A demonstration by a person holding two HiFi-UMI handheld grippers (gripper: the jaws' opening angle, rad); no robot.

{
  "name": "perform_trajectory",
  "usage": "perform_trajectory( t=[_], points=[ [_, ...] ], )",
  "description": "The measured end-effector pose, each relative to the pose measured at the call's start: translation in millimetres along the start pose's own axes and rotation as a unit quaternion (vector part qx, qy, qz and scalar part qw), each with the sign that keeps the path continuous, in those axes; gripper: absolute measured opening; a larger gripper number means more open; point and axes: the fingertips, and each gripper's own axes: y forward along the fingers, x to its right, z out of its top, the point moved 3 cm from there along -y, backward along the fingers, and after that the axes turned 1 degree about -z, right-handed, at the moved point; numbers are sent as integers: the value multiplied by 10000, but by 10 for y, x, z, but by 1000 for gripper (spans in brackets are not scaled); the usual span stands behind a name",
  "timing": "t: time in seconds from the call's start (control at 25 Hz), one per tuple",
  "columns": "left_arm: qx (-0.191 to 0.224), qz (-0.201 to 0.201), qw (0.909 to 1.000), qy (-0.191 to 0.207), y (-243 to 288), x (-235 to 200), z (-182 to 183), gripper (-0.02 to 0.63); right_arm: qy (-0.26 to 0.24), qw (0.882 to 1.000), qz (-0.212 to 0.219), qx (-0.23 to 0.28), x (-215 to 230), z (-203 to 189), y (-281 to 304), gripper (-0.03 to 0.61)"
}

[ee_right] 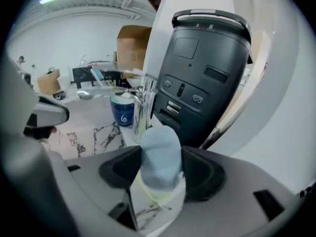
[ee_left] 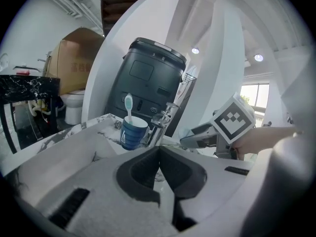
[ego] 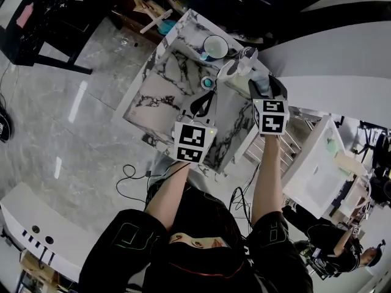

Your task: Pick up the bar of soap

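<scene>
Biggest thing here is the marble vanity top point(ego: 160, 87), white with dark veins, seen from above with both arms reaching over it. Behind it stands a tall dark grey unit point(ee_right: 207, 73) with a few buttons on the front, and it fills most of the right gripper view.

At the back edge of the vanity there's a chrome faucet point(ee_right: 139, 107). Just beside it on the far side sits a blue cup point(ee_left: 133, 132) with a toothbrush point(ee_left: 128, 104) sticking straight up out of it.

The left gripper point(ee_left: 159, 154) is clenched on nothing. Its dark pads meet at the tips and there's only counter showing behind them. It hangs over the front-middle part of the vanity, pointed toward the cup and faucet.

The right gripper point(ee_right: 162, 163) is over at the back right of the vanity, right next to the faucet. It's clamped on the bar of soap point(ee_right: 159, 144), a pale blue rounded bar standing on end, with a pad pressed against each side of it. There's something pale yellowish right under the bar, but I can't make out what it is or whether the bar is clear of it.
</scene>
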Motion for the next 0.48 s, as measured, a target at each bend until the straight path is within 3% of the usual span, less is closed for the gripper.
perform_trajectory(
  t=[0.24,0.48],
  points=[
    [177,-48,9996,220,-99,233,146,9,656,9949,-195,737,75,103,-550,259],
    [428,-78,9979,484,-316,533,305,9,1386,9770,-267,1599,101,146,-1192,258]
  ],
)
